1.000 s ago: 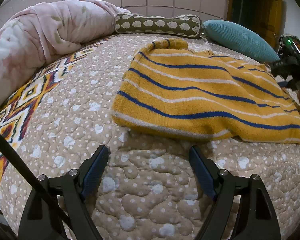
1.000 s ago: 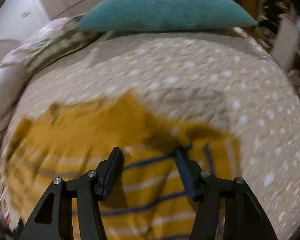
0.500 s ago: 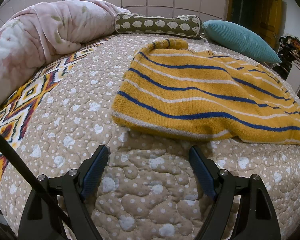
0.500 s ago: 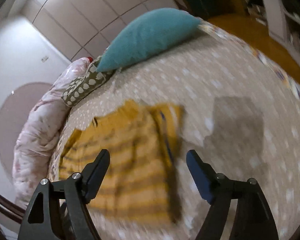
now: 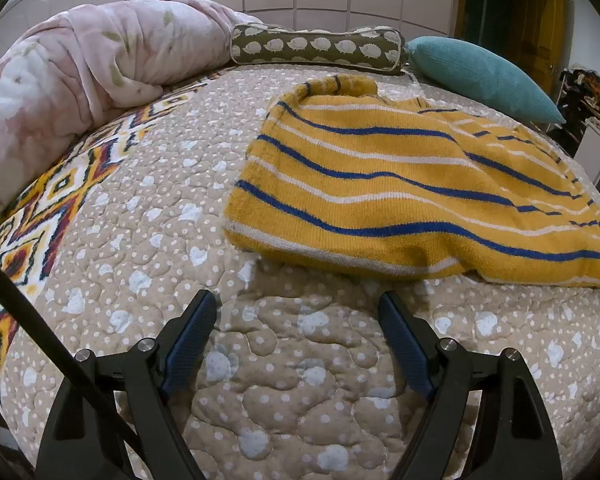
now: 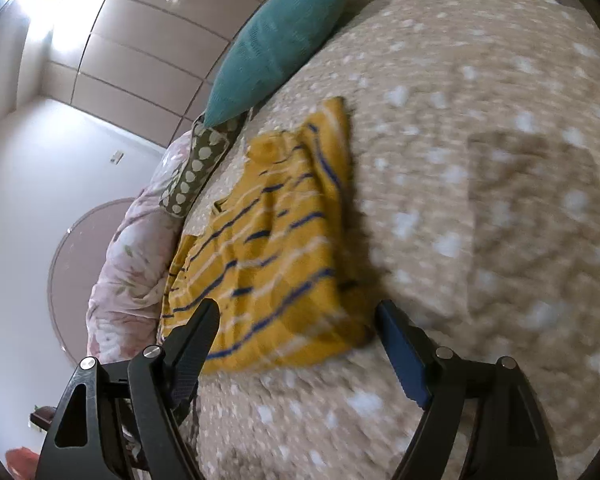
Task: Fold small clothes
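left view, left to right: i see the pink duvet (image 5: 80, 80) bunched at the bed's far left, then the sweater (image 5: 400, 184), yellow with blue stripes, lying flat on the quilt (image 5: 140, 220) right of centre. my left gripper (image 5: 298, 320) hovers just short of its near hem, fingers spread wide, holding nothing, touching nothing. right view, tilted and blurred: my right gripper (image 6: 296, 328) is also wide apart and empty, above the sweater's (image 6: 268, 248) edge; contact cannot be judged.
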A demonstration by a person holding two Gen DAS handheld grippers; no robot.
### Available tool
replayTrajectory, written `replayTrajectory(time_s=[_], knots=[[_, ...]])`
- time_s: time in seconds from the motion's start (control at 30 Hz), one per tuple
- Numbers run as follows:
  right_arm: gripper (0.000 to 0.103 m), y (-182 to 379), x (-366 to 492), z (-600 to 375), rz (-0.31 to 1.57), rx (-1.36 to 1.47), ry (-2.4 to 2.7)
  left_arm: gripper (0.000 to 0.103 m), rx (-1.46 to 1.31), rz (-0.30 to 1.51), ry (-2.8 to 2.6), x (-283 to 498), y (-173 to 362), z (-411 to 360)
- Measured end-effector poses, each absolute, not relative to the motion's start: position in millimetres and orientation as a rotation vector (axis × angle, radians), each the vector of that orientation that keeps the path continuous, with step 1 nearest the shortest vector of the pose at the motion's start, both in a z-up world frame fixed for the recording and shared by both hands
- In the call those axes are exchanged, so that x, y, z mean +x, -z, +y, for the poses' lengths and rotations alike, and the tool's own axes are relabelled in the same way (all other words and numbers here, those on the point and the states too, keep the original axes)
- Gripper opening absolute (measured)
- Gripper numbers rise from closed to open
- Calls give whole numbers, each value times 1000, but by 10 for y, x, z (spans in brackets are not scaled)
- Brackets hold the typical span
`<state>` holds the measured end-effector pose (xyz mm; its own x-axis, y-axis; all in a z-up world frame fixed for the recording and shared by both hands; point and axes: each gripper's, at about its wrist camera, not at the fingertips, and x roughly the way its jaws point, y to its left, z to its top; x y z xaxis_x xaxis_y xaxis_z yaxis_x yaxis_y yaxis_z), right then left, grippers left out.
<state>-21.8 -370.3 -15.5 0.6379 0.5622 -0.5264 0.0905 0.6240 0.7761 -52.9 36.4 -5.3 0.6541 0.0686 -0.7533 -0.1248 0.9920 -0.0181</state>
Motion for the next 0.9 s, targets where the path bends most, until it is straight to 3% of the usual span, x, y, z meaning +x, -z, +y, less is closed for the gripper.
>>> replayTrajectory(time_s=[0.03, 0.1, 0.17, 0.23, 0.47, 0.6, 0.8, 0.9], knots=[[85, 157, -128, -3607, 863, 849, -294, 82, -78, 856, -107, -525, 40, 370], [78, 172, -4, -3507, 879, 802, -246, 72, -124, 875, -109, -563, -27, 427], [41, 167, 88, -3459, 903, 764, -181, 68, -206, 886, -104, -687, -128, 541], [29, 125, 169, -3450, 944, 774, -160, 68, -289, 879, -68, -857, -232, 677], [21, -716, 381, -2627, 873, 380, -130, 68, -351, 798, -92, -1403, -458, 1160], [18, -1101, 505, -1430, 810, 74, -220, 68, -414, 766, -128, -1572, -492, 1469], [12, -679, 457, 235, 862, -206, -410, 68, -491, 738, -185, -1822, -491, 1866], [13, -319, 482, 536, 925, -244, -419, 68, -507, 734, -193, -1920, -474, 1959]])
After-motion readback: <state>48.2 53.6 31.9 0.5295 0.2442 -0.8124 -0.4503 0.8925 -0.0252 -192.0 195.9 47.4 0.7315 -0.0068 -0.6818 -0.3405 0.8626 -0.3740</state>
